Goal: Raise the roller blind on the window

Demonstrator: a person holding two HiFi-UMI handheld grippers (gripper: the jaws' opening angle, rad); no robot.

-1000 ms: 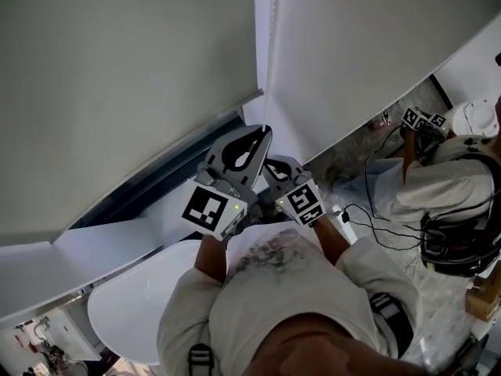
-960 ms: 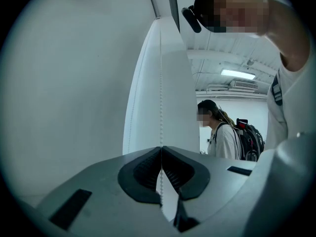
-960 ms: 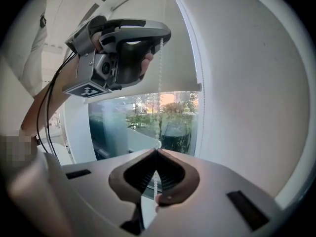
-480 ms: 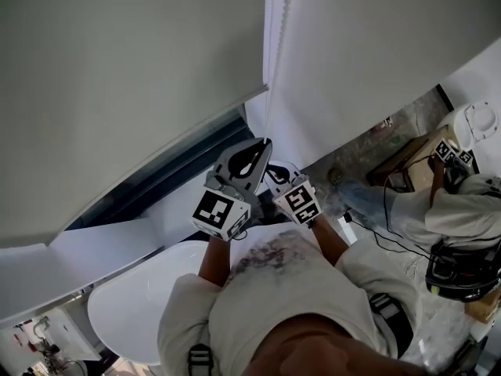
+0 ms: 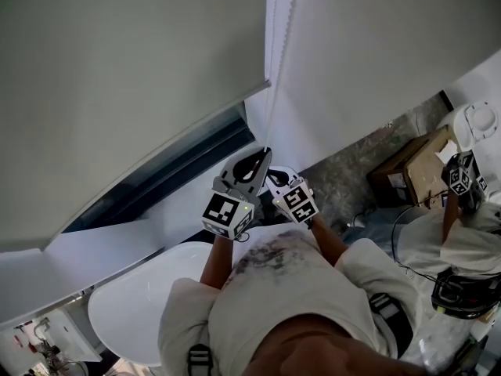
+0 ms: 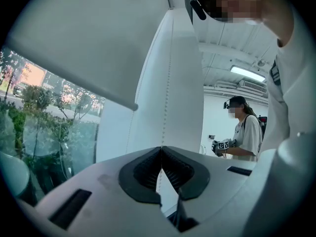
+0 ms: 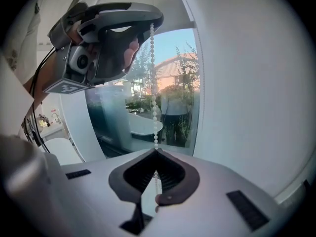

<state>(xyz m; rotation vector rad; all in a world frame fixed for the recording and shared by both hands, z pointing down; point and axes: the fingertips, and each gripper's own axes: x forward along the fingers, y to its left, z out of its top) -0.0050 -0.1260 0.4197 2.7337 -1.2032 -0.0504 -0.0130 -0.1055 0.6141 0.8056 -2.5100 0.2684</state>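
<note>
Left tongs (image 6: 161,148), right tongs (image 7: 156,151) lower, clamping chain (image 7: 152,58)

There are two tools, the left tool (image 6: 161,149) and the right tool (image 7: 156,152). Each has two jaws pressed together.

There are two marker cubes, the left marker cube (image 5: 227,213) and the right marker cube (image 5: 296,202).

One bead chain (image 7: 152,73) passes through both tools.

Above and to the left of the left tool hangs one roller blind (image 5: 117,77) over one window (image 5: 184,163).

Below the left tool there is one round white desk (image 5: 133,296).

Well to the right of the right tool there is one cardboard box (image 5: 415,167).

Two people show: the tool holder (image 5: 290,304) and a second person (image 5: 458,249) beyond the box. That second person's own cubes are too small to count.
</note>
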